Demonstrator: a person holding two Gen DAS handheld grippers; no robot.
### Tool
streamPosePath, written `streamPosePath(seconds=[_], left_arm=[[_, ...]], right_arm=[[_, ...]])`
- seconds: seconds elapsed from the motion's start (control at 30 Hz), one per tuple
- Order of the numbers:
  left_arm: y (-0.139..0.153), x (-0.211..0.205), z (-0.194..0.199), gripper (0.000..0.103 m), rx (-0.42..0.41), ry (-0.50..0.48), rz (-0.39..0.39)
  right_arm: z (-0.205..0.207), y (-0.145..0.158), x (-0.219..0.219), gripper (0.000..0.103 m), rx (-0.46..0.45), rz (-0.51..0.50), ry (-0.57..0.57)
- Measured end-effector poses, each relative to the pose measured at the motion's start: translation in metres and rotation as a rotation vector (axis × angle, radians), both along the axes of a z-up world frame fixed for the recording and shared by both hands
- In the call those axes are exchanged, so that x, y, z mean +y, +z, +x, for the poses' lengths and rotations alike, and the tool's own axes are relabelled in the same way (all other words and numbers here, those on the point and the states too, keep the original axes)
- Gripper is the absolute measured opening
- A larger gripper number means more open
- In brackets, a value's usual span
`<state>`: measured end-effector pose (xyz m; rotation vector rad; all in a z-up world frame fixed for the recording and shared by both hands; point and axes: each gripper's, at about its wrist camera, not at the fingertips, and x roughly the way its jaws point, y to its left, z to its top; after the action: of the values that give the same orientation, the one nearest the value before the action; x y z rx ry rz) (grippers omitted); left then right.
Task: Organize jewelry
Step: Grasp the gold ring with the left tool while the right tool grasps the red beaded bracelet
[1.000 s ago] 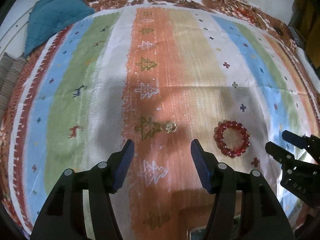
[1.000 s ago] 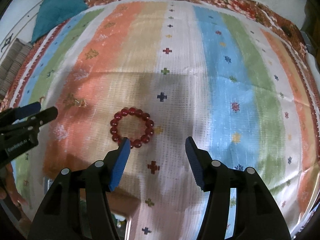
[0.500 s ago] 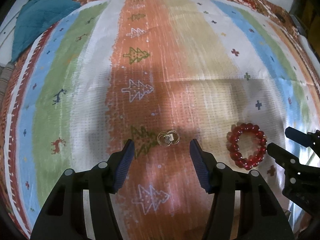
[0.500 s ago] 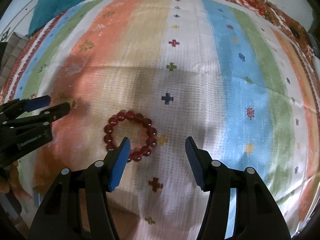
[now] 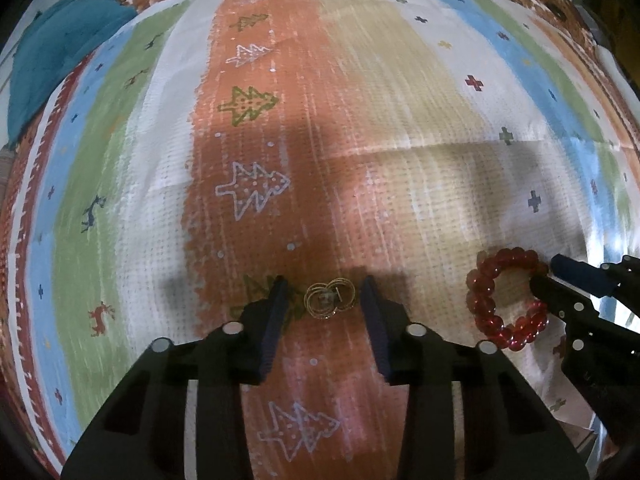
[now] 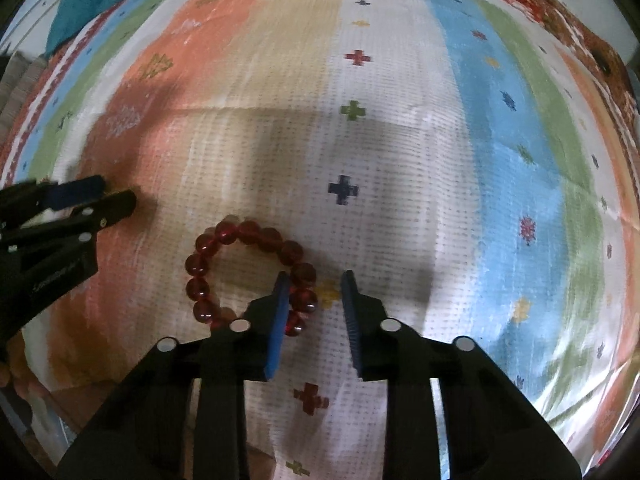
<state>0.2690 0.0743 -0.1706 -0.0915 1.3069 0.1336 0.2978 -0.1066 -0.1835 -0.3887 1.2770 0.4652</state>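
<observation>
Dropped lower since a second ago: left view, my left gripper (image 5: 323, 300) straddles the gold rings (image 5: 329, 300) at lower centre, jaws apart; right view, right gripper (image 6: 314, 298) brackets the red bead bracelet (image 6: 250, 276), not yet clamped—both grasps look imminent.

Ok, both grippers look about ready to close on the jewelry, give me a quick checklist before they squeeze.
1. Left gripper open around the gold earrings: ok.
2. Earrings lying centred between its fingers: ok.
3. Right gripper open: ok.
4. Right gripper straddling the bead strand of the red bracelet, one finger inside the loop, one outside: ok.
5. Fingertips low enough on the striped cloth to catch the thin earrings: cannot tell.
6. The two grippers apart from each other: ok.
</observation>
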Motion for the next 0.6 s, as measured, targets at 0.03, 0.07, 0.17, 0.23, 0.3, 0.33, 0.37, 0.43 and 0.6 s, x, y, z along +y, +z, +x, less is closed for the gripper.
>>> streamPosePath(seconds=[0.03,0.07,0.17,0.23,0.3,0.33,0.37,0.43,0.6], left_arm=[[0.0,-0.001,0.0,0.022,0.004,-0.006,-0.001],[0.0,-0.003,0.001,0.016,0.008,-0.009,-0.002],[0.001,-0.006,-0.001,0.014,0.016,-0.016,0.002],[0.003,-0.007,-0.002,0.014,0.011,-0.016,0.003],[0.006,-0.009,-0.004,0.014,0.007,-0.014,0.006],[0.007,-0.009,-0.006,0.014,0.005,-0.014,0.01],[0.009,-0.009,-0.007,0.014,0.002,-0.011,0.011],[0.012,-0.008,-0.009,0.014,-0.002,-0.001,0.009],[0.029,-0.007,-0.025,0.014,-0.031,0.017,-0.005]], right_arm=[[-0.002,-0.001,0.002,0.016,-0.004,-0.006,0.012],[-0.003,-0.001,0.004,0.016,-0.01,-0.011,0.017],[-0.006,-0.002,0.006,0.015,-0.024,-0.017,0.028],[-0.006,-0.001,0.005,0.014,-0.025,-0.008,0.025],[-0.007,0.001,0.004,0.014,-0.023,-0.004,0.025],[-0.008,0.003,0.004,0.014,-0.024,-0.001,0.026],[-0.009,0.006,0.003,0.014,-0.026,0.005,0.025],[-0.01,0.012,0.002,0.014,-0.03,0.023,0.021],[-0.019,0.032,-0.005,0.014,-0.049,0.072,0.018]])
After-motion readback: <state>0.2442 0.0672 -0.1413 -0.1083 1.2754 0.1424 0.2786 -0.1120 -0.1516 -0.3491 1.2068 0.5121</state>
